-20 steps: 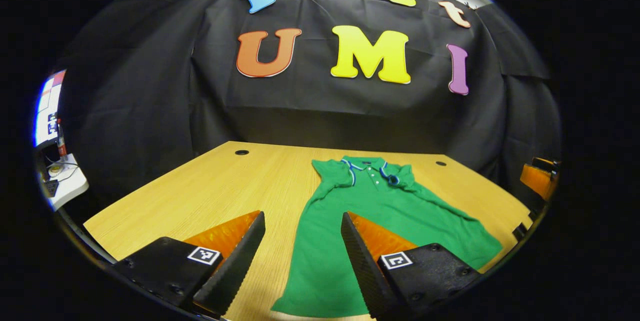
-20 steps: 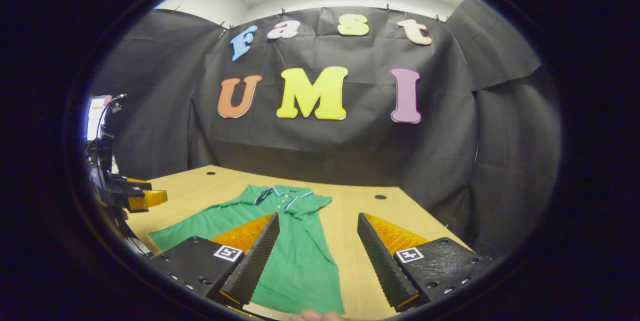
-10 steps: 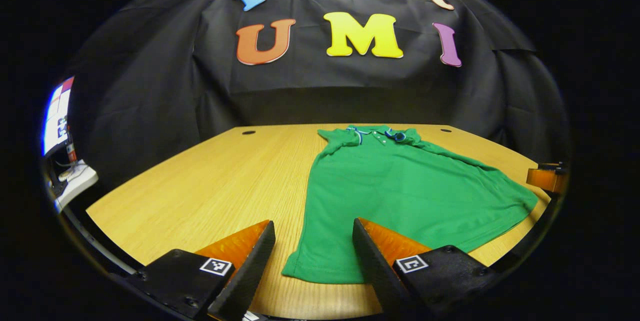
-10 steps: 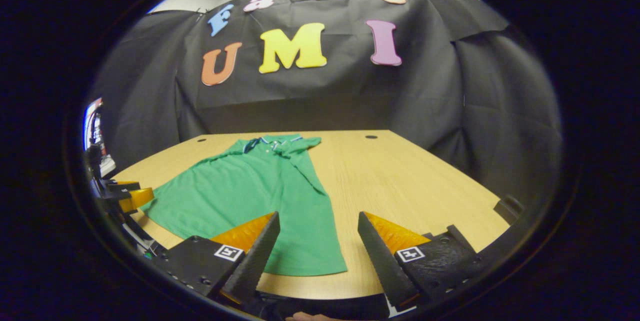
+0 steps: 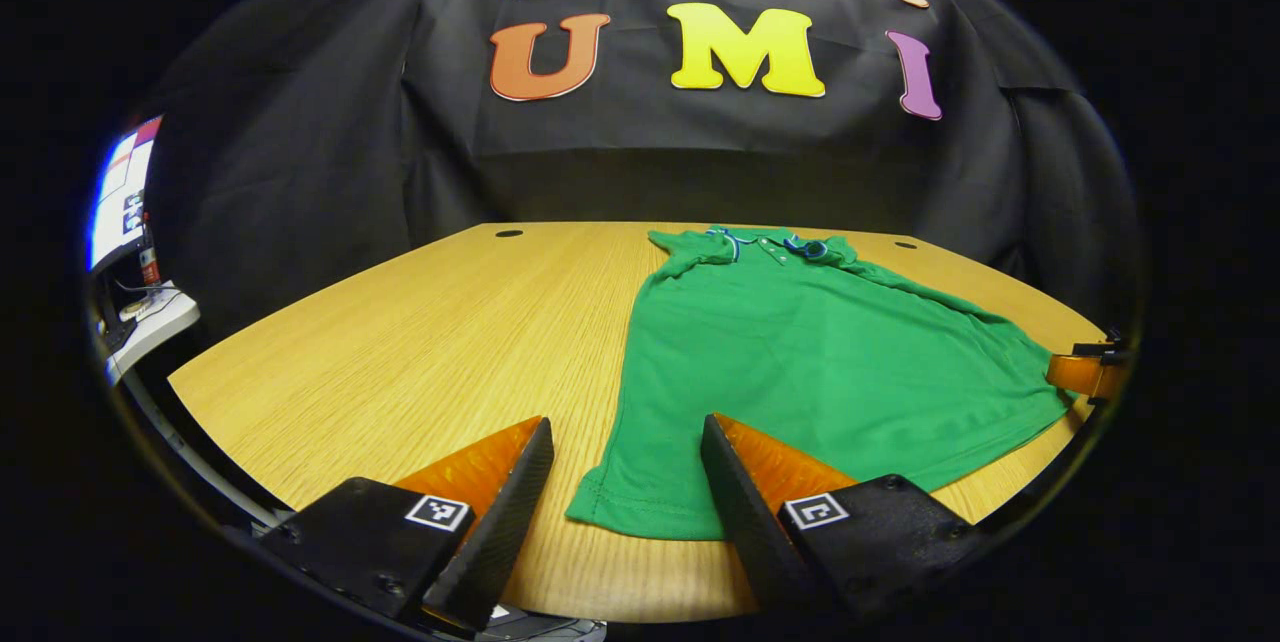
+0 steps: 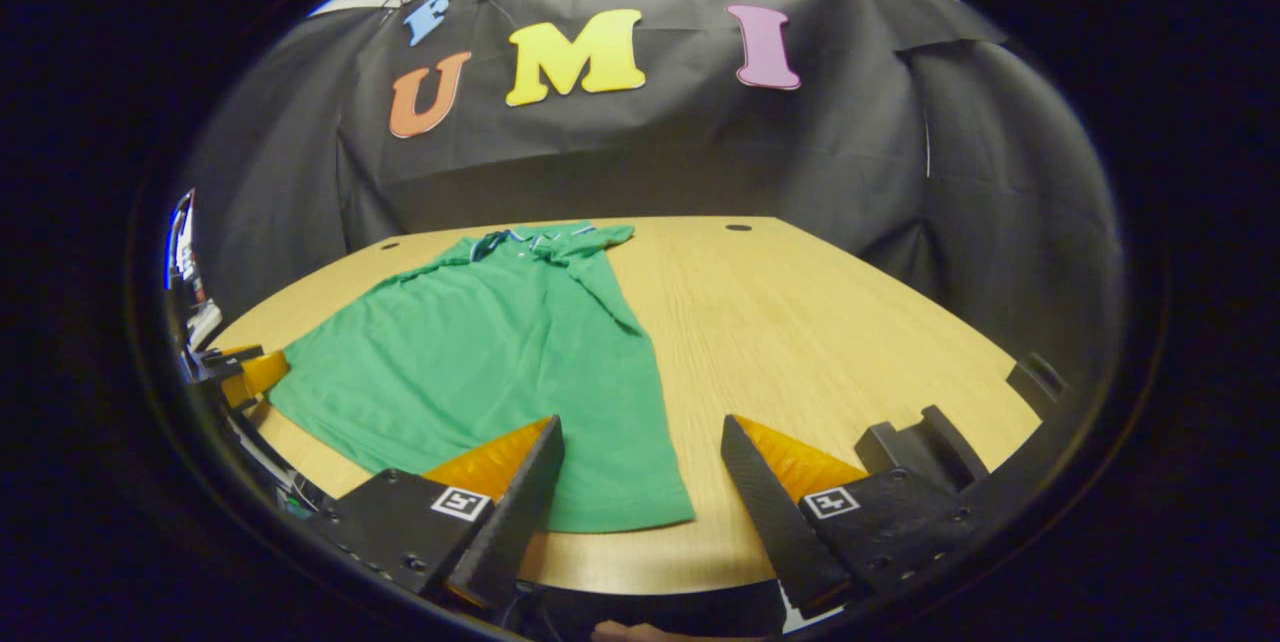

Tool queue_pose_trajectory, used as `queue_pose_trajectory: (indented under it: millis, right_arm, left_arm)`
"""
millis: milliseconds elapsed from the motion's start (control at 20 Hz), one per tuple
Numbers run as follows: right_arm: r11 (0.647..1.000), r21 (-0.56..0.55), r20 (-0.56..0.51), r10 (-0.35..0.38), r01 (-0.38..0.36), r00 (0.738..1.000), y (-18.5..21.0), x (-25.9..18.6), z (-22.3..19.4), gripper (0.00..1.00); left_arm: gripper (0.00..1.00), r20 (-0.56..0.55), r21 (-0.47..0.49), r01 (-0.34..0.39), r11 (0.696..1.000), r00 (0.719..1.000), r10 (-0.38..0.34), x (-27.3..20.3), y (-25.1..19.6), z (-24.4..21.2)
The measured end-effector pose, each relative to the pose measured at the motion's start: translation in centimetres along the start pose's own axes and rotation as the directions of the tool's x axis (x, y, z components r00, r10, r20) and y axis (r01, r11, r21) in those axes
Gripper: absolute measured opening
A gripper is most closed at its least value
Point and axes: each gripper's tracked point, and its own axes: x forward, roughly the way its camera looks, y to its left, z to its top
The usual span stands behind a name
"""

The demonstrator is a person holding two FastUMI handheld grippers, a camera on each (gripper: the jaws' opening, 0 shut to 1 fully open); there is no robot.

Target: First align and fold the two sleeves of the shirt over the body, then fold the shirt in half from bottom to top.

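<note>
In the left gripper view, the left gripper (image 5: 622,492) hovers at the near edge of the bench (image 5: 420,342) with its fingers spread apart and holding nothing; the near left hem corner of the green shirt (image 5: 800,362) lies between them. In the right gripper view, the right gripper (image 6: 640,492) is likewise released and empty, its fingers straddling the hem's near right corner. Farther off, the shirt lies flat on the bench, front up, its body running away to the collar (image 5: 765,244) at the far end, with both sleeves already folded in over the body.

The shirt is light, soft knit cloth; it will likely drape, crease and drag if pulled. The best hold is probably a pinch at each hem corner, lifted together and carried toward the collar.

Compared with a second ago, both grippers have drawn back toward the near edge and tilted down: the hem corners, then under or beside the fingers, now sit clear ahead between them. The shirt itself has not shifted.
</note>
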Motion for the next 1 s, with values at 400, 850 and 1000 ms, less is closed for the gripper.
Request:
queue_pose_trajectory:
  millis: [400, 850, 1000]
  right_arm:
    - [0.995, -0.012, 0.031, 0.1, -0.099, 0.995, 2.2, -0.2, -0.1, 0.46]
    - [0.993, -0.034, 0.043, 0.113, -0.111, 0.993, 2.2, -0.4, 2.2, 0.02]
    - [0.992, -0.06, 0.103, 0.115, -0.109, 0.988, 2.3, -1.1, 5.3, 0.0]
  left_arm:
    - [0.43, -0.014, 0.021, 0.021, 1.0, 1.0, -0.021, 0.0, -1.1, 0.3]
    - [0.11, 0.031, -0.015, 0.04, 0.999, 0.999, -0.039, 0.7, -1.5, 3.2]
    - [0.11, 0.069, -0.01, 0.046, 0.999, 0.997, -0.045, 0.6, -1.8, 5.4]
